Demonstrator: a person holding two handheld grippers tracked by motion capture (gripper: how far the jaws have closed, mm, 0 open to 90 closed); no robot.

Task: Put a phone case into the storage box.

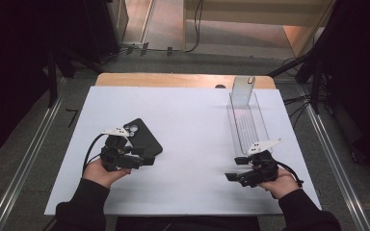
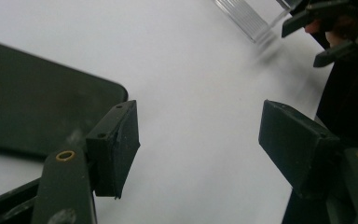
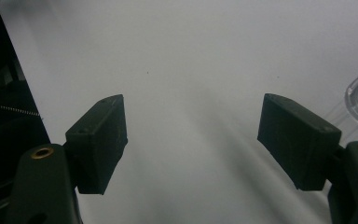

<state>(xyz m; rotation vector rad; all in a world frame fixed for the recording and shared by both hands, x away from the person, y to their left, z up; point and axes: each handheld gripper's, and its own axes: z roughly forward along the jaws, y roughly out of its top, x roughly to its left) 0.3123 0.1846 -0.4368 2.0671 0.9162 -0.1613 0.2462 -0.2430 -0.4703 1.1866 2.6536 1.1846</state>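
Black phone case (image 1: 142, 136) flat on the white table (image 1: 192, 144), left of centre, camera cutout toward the far side. Left tongs (image 1: 149, 161) just beside its near corner, spread, nothing between the pads (image 2: 116, 149) (case edge (image 2: 37, 112) next to the left pad, not pinched). Right tongs (image 1: 231, 176) low over bare table near the front right, likewise spread and empty. Clear plastic tray (image 1: 246, 120) lying lengthwise just beyond the right hand (image 1: 282, 183), well apart from the case.
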